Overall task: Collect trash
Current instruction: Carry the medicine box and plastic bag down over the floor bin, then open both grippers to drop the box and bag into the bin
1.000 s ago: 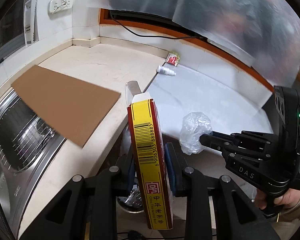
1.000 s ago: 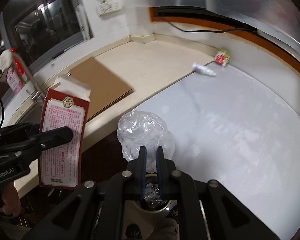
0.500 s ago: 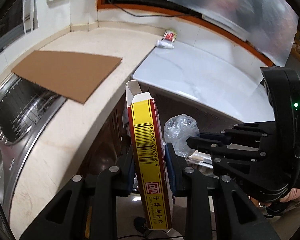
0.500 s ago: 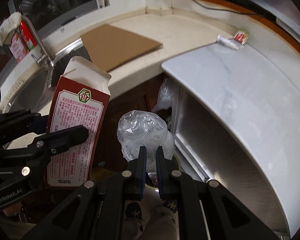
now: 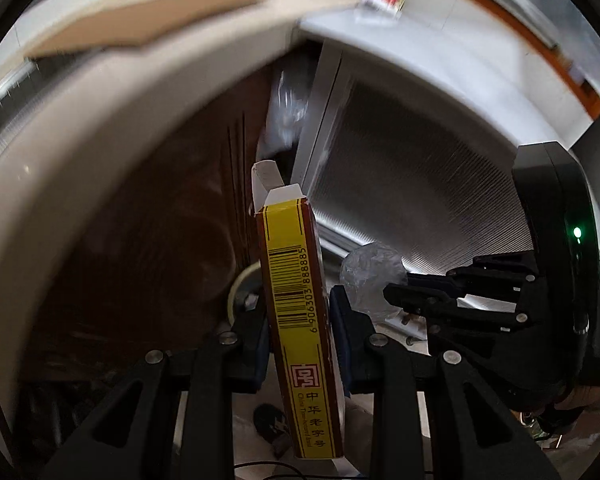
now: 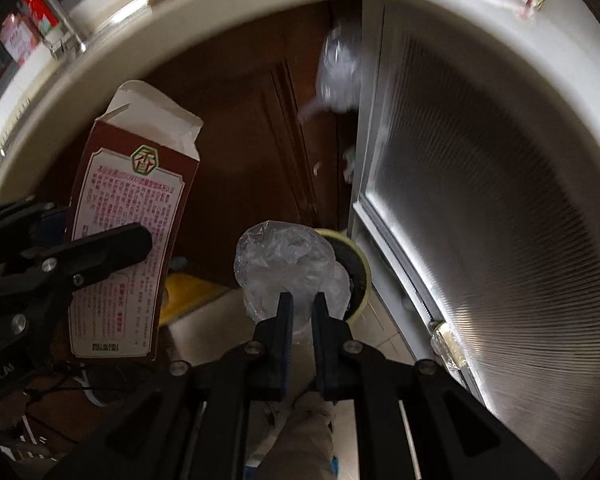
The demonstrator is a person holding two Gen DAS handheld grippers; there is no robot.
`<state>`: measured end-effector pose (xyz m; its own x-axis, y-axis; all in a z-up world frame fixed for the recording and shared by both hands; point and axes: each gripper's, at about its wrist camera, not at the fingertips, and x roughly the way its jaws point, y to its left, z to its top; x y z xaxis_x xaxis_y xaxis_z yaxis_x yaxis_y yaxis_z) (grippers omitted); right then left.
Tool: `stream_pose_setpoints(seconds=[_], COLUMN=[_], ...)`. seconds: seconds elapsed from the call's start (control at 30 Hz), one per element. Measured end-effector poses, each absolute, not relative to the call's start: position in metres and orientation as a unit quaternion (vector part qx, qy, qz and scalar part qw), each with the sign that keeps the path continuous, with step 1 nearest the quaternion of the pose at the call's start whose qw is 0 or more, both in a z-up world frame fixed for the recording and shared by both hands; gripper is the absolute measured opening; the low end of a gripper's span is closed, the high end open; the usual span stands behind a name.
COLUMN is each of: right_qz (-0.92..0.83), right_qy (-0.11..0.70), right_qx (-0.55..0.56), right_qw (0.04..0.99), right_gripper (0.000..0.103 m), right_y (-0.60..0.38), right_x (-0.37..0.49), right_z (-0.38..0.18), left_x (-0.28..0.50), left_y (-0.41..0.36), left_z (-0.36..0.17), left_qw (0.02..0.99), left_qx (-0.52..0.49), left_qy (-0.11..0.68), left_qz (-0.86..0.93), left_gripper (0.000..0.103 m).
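A cream counter edge curves above a dark brown wooden cabinet door. Beside it stands a ribbed metallic panel under a pale grey top. A flat cardboard sheet lies on the counter.

**Blurred surroundings, sharp foreground in dim under-counter light**

Both fisheye views are ringed by a black vignette, and straight edges bow hard toward the rim. The counter edge smears into a pale streak of motion blur in both, as does the ribbed cabinet door, which catches a bright sheen along its lower edge. The brown cabinet front is dim and shadowed. Close to the lens things stay crisp: the carton shows a readable barcode, and the plastic wad glints softly. A green indicator light glows.
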<state>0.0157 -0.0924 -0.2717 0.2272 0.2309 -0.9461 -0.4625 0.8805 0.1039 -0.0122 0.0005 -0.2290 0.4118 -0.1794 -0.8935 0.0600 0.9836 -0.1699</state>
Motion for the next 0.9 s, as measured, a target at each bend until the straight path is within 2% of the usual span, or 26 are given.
stream_pose_setpoints(seconds=[0.4,0.8,0.87,0.9], right_qz=[0.203,0.186,0.186,0.186], right_qy=[0.627,0.633,0.632,0.633], right_qx=[-0.086,-0.062,-0.060,-0.058], right_qw=[0.748,0.749,0.750,0.750], right_gripper=[0.009,0.009,0.009,0.009], right_y=[-0.110,-0.115,-0.118,-0.118], right_x=[0.033,0.065,0.069,0.071], right_z=[-0.396,-0.456,-0.463,-0.466], left_x=[0.021,0.075,0.081,0.083], left_y=[-0.017,-0.007,-0.003,-0.002], left_z=[-0.372,-0.449,-0.455,-0.458], left_qw=[0.795,0.785,0.784,0.783], left_qx=[-0.076,-0.056,-0.054,-0.052], left_qy=[0.599,0.615,0.617,0.619], left_qz=[-0.058,-0.045,-0.037,-0.033], left_gripper=[0.025,0.028,0.033,0.039])
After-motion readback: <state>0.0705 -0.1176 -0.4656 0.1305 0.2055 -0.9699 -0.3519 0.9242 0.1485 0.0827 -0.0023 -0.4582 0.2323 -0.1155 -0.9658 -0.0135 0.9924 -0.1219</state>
